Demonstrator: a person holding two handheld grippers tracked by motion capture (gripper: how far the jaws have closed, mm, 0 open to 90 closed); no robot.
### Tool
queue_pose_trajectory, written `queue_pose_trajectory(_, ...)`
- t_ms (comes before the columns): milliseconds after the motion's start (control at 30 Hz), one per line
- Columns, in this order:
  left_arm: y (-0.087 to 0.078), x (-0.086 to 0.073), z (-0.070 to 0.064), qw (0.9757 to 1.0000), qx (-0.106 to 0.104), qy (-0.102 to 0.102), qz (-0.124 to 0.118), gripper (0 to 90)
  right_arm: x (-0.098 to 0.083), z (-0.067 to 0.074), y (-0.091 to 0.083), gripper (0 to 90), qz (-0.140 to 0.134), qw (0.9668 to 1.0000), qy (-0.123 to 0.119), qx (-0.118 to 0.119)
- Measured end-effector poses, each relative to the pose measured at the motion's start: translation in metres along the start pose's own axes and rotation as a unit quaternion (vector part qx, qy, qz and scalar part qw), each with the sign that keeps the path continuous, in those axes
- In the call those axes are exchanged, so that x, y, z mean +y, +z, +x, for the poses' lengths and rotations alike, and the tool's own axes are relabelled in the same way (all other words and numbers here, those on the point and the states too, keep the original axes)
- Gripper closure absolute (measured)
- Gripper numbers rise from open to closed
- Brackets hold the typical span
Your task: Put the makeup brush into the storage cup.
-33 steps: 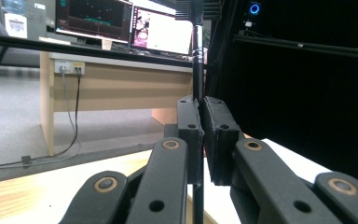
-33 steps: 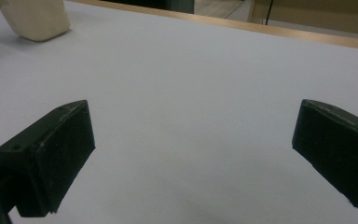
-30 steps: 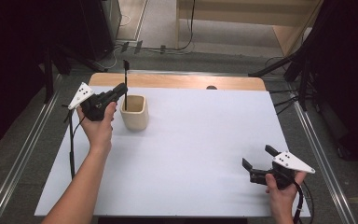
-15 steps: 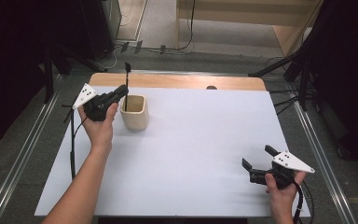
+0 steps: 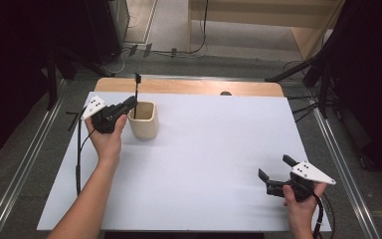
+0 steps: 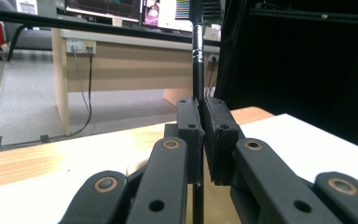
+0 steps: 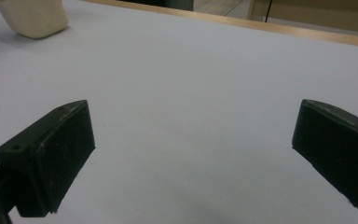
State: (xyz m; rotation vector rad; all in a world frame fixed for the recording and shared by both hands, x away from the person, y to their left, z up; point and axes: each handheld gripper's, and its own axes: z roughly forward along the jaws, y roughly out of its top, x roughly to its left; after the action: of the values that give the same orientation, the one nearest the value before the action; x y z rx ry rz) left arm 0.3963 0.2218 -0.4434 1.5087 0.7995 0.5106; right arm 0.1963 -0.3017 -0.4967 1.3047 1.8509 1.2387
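Now, left hand: the left hand [image 5: 108, 142] comes in from the bottom left, forearm stretched across the sheet, wrist raised, gripper aimed at the cup.
Left gripper: the left gripper [image 5: 129, 104] has its jaws pinched on a thin black brush [image 5: 137, 97]; seen along the jaws in the left gripper view, the pads [image 6: 189, 135] press the stem from both sides.
Brush: upright, its lower end inside the cup, its top above the rim; a silver band [image 6: 197, 44] sits on the stem above the jaws.
Cup: a cream cup [image 5: 143, 120] stands on the sheet near the far left corner, just beside the left gripper; its edge shows in the right gripper view [image 7: 31, 18].
Right hand: the right hand [image 5: 298, 199] rests low at the near right corner, well apart from the cup.
Right gripper: the right gripper [image 5: 277, 174] has its jaws spread wide, with bare sheet between them; the two pads [image 7: 58, 149] hang just above the surface.
Table: a white sheet [image 5: 214, 159] covers the table; a wooden strip [image 5: 194, 87] shows along the far edge.
In the way: between the right gripper and the cup lies bare sheet.
Around: a wooden desk [image 6: 116, 65] with sockets and hanging cables stands beyond the table; screens sit on it.
Writing: text on the screens is too small to read.
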Motion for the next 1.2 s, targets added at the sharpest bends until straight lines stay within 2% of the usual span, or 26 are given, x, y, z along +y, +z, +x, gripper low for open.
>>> queue_pose_trajectory(333,-0.001,-0.012,-0.002,0.9999,0.002,-0.001,0.013,86.5,0.000,0.000,0.000,0.0,0.000,1.0000,0.001,-0.001)
queue_pose_trajectory(433,-0.001,-0.012,-0.003,0.9997,-0.005,0.000,0.023,85.7,0.000,0.000,0.000,0.0,0.000,1.0000,0.000,-0.001)
queue_pose_trajectory(467,-0.002,-0.012,-0.004,0.9996,-0.003,0.001,0.028,82.6,0.000,0.000,0.000,0.0,0.000,1.0000,0.000,-0.001)
queue_pose_trajectory(567,-0.003,-0.010,-0.006,0.9989,0.007,-0.004,0.046,57.7,0.000,0.000,0.000,0.0,-0.001,1.0000,-0.001,-0.002)
queue_pose_trajectory(600,-0.004,-0.010,-0.007,0.9987,0.010,-0.005,0.050,51.9,0.000,-0.001,0.000,0.0,0.000,1.0000,0.000,-0.003)
queue_pose_trajectory(733,-0.009,-0.005,-0.010,0.9985,0.003,-0.016,0.052,32.3,0.000,0.000,0.000,0.0,0.000,1.0000,0.000,-0.003)
queue_pose_trajectory(833,-0.015,-0.001,-0.012,0.9986,-0.007,-0.016,0.050,24.3,0.000,0.000,0.000,0.0,-0.001,1.0000,-0.001,-0.003)
queue_pose_trajectory(933,-0.019,0.002,-0.014,0.9983,-0.015,-0.025,0.051,14.8,0.000,0.000,0.000,0.0,0.000,1.0000,-0.001,-0.003)
queue_pose_trajectory(1067,-0.027,0.002,-0.016,0.9978,-0.034,-0.025,0.051,7.8,0.000,0.000,0.000,0.0,0.000,1.0000,-0.001,-0.003)
queue_pose_trajectory(1133,-0.031,0.001,-0.017,0.9977,-0.036,-0.025,0.053,0.0,0.000,0.000,0.000,0.0,-0.001,1.0000,0.000,-0.003)
queue_pose_trajectory(1200,-0.035,0.001,-0.017,0.9973,-0.046,-0.022,0.053,0.0,0.000,0.000,0.000,0.0,-0.001,1.0000,0.000,-0.003)
